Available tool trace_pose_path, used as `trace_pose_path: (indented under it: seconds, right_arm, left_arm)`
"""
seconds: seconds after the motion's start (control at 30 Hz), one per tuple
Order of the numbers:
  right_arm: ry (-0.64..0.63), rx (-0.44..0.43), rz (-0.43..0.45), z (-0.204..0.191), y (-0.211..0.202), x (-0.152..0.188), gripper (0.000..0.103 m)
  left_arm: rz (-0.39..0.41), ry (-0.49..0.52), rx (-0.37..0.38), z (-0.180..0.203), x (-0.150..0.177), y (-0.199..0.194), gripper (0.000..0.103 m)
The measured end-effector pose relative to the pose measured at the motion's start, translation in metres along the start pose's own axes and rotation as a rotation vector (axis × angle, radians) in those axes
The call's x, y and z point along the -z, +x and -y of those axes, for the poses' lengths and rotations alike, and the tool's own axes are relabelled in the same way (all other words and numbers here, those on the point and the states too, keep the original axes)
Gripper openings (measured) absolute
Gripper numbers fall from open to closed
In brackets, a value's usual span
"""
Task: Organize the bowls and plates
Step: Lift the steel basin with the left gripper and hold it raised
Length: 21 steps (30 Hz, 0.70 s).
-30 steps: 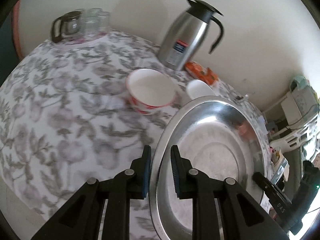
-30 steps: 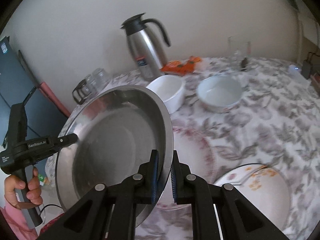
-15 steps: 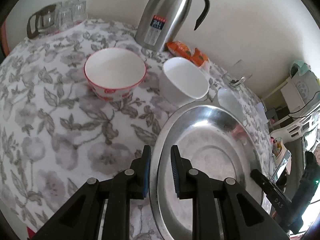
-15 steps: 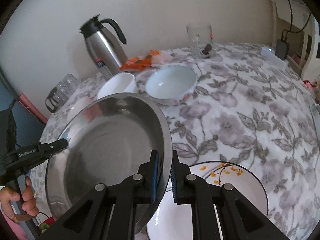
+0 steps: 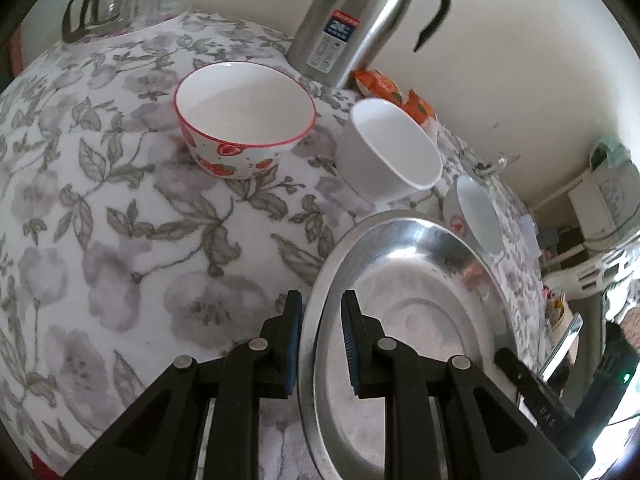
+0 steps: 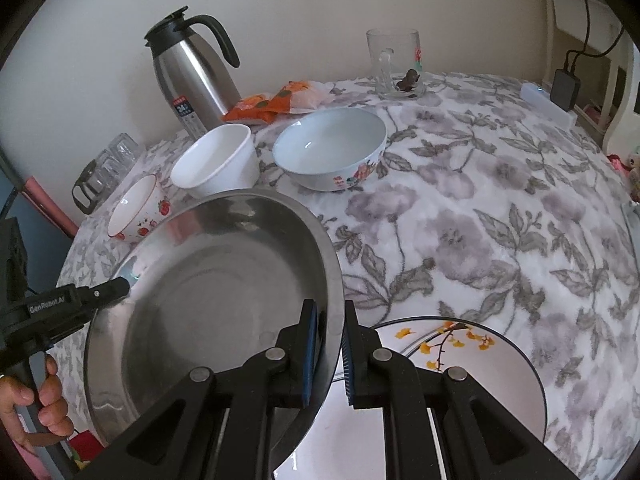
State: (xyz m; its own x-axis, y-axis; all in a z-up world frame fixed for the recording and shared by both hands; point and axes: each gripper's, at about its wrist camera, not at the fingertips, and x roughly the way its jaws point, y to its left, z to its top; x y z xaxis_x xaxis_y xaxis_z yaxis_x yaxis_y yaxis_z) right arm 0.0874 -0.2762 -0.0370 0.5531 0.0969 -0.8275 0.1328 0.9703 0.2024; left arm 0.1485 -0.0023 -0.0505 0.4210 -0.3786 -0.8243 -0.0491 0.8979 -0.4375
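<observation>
A large steel plate (image 5: 416, 320) (image 6: 216, 288) is held above the floral table by both grippers. My left gripper (image 5: 320, 340) is shut on its left rim. My right gripper (image 6: 329, 350) is shut on its right rim, above a white plate with yellow flowers (image 6: 460, 384). Along the back stand a strawberry bowl (image 5: 244, 120) (image 6: 138, 212), a plain white bowl (image 5: 394, 152) (image 6: 218, 166) and a wide white bowl with a flower print (image 5: 478, 216) (image 6: 332, 152).
A steel thermos jug (image 5: 360, 20) (image 6: 192, 72) stands by the wall with orange snack packets (image 6: 272, 102) beside it. Glasses and a glass pot (image 5: 120, 0) sit at the far left corner. A glass mug (image 6: 394, 64) stands at the back right.
The steel plate and both grippers have moved rightward and lower over the table; the flowered plate now lies under the right gripper and the three bowls show more fully.
</observation>
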Motion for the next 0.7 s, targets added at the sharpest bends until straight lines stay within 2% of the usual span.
trace_pose_path:
  seconds: [0.47,0.7]
  right_arm:
    - [-0.008,0.009,0.006,-0.003,0.009,0.001,0.014]
    - [-0.032,0.017,0.008,-0.007,0.011,0.002,0.014]
  left_arm:
    - [0.032,0.009,-0.016,0.000,-0.001,0.003,0.020]
    - [0.019,0.023,-0.046,-0.001,0.000,0.010,0.023]
